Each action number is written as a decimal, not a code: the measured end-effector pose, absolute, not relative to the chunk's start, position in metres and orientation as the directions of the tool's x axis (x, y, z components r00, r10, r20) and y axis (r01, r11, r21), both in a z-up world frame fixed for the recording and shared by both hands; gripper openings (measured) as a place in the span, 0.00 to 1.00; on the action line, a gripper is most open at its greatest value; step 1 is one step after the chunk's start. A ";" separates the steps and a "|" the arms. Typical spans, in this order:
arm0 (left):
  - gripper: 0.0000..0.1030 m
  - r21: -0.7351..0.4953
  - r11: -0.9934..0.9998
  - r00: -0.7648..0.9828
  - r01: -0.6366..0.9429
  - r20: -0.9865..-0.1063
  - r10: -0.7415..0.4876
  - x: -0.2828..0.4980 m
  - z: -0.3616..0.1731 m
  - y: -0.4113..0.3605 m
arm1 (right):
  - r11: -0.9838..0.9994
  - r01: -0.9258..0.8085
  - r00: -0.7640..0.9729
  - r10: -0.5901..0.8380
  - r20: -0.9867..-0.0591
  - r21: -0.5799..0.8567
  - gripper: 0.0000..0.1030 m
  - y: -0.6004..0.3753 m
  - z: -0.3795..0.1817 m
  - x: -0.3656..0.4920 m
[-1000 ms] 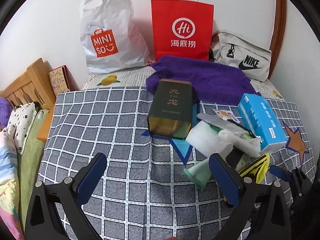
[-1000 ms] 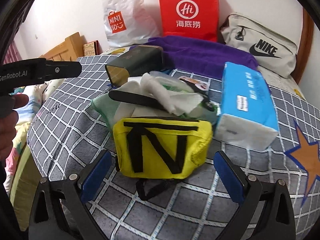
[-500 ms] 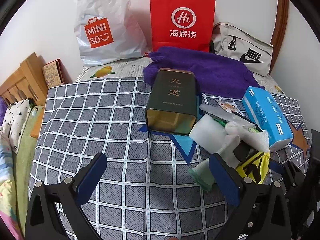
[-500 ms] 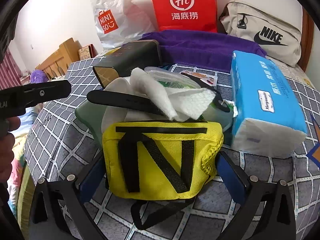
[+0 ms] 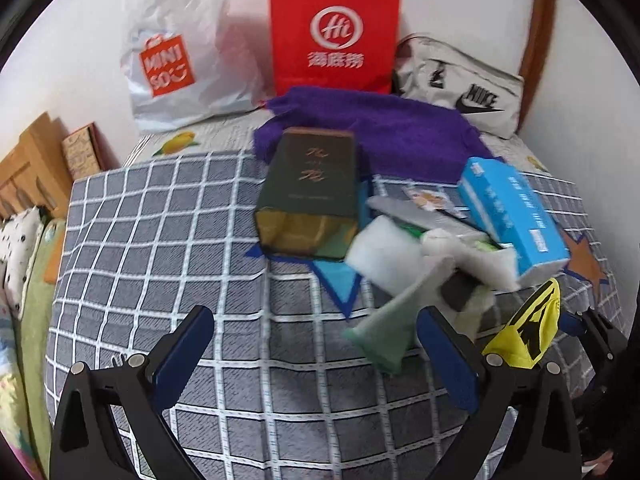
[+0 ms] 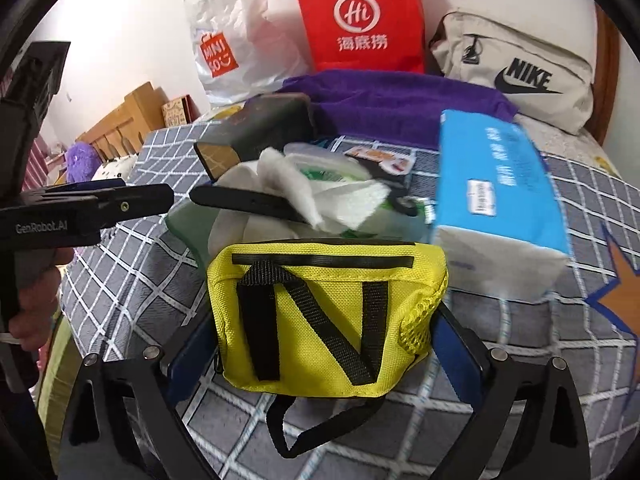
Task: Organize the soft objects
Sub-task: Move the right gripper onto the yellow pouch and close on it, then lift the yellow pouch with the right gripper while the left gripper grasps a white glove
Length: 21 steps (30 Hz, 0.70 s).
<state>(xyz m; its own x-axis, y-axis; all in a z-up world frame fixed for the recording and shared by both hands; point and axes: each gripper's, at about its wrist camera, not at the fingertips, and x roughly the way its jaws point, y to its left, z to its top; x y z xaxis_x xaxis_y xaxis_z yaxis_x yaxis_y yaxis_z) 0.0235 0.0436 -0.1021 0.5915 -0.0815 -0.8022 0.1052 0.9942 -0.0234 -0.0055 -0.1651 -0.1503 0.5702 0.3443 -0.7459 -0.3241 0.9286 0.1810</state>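
- Checked grey bedspread (image 6: 520, 360) under everything, white wall behind; clutter piled right of centre.
- Yellow pouch (image 6: 328, 312) with black straps lying at near edge of pile, upright-ish, front face toward right wrist camera.
- Right gripper (image 6: 320, 344) straddling the pouch, blue pads either side at its flanks; jaws spread wide, contact with fabric hard to confirm, not squeezed yet.
- Step in hand, judged: lining up a grasp on the pouch, first soft item to sort.
- Just behind pouch: white tissue wad (image 6: 320, 196), a black strip-like item across it, green plastic underneath.
- Blue tissue pack (image 6: 496, 184) just right of pile, leaning against it; dark green tin (image 5: 308, 192) lying on its side to the left.
- Further back: purple towel (image 5: 372, 132), grey Nike bag (image 6: 516, 68), red paper bag (image 5: 334, 28), white Miniso bag (image 5: 176, 52) against wall.
- Left gripper (image 5: 316, 360) hovering over bare bedspread left of pile, wide apart, holding nothing.
- Next move, judged: close on pouch body, not the loose strap; soft fabric likely to crumple, so grip mid-body, lift clear of tissue.
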 end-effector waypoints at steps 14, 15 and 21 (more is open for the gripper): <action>0.95 -0.054 0.972 0.607 0.231 -0.773 -0.187 0.049 -0.080 -0.011 | 0.957 -0.226 0.638 0.288 -0.714 0.184 0.95 -0.228 -0.129 -0.018; 0.95 -0.042 0.969 0.607 0.243 -0.772 -0.186 0.052 -0.080 -0.017 | 0.958 -0.218 0.639 0.285 -0.714 0.187 0.95 -0.233 -0.129 -0.018; 0.94 0.027 0.956 0.575 0.294 -0.803 -0.154 0.068 -0.098 -0.043 | 0.962 -0.171 0.642 0.274 -0.716 0.215 0.95 -0.255 -0.135 -0.016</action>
